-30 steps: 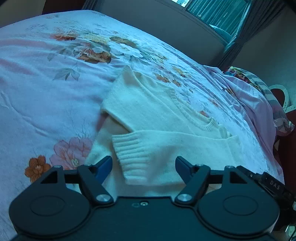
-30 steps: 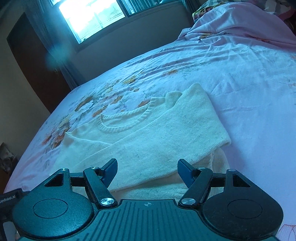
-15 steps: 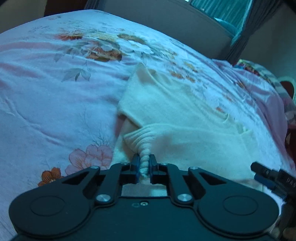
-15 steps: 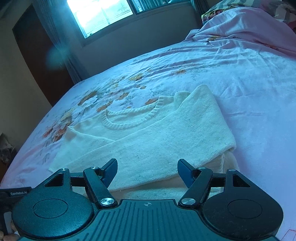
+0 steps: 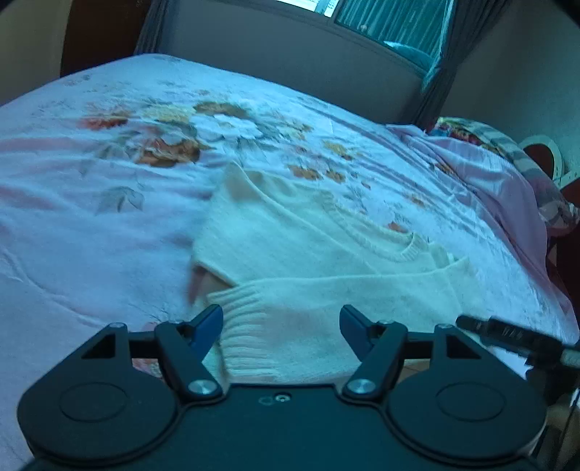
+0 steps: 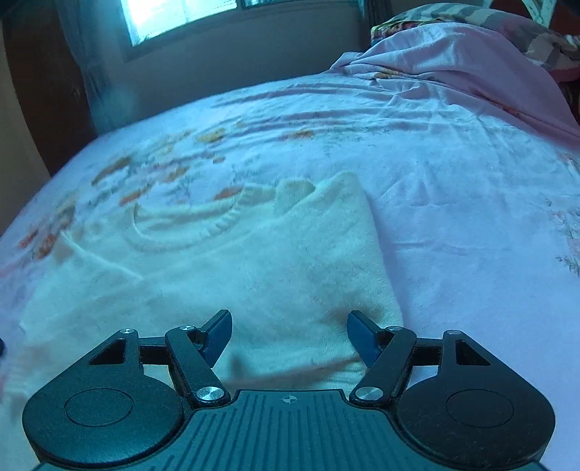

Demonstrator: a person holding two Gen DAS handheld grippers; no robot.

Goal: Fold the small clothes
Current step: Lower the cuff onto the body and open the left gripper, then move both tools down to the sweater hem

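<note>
A small cream knit sweater (image 5: 308, 250) lies on the floral bedsheet, both sleeves folded across its body. My left gripper (image 5: 281, 328) is open, its jaws on either side of the ribbed sleeve cuff (image 5: 250, 326) without gripping it. In the right wrist view the sweater (image 6: 224, 275) fills the lower middle, neckline to the far left. My right gripper (image 6: 288, 337) is open and empty just above the sweater's folded right side. The tip of the right tool (image 5: 507, 333) shows in the left wrist view.
The pink floral bedsheet (image 5: 90, 224) covers the whole bed. A bunched pink blanket (image 6: 453, 61) and patterned pillows (image 5: 485, 137) lie at the head end. A window (image 6: 181, 14) and a wall stand beyond the far edge of the bed.
My left gripper closed on the sleeve cuff half a second ago and has now opened, leaving the cuff lying on the sweater. My right gripper stayed open and moved closer over the sweater.
</note>
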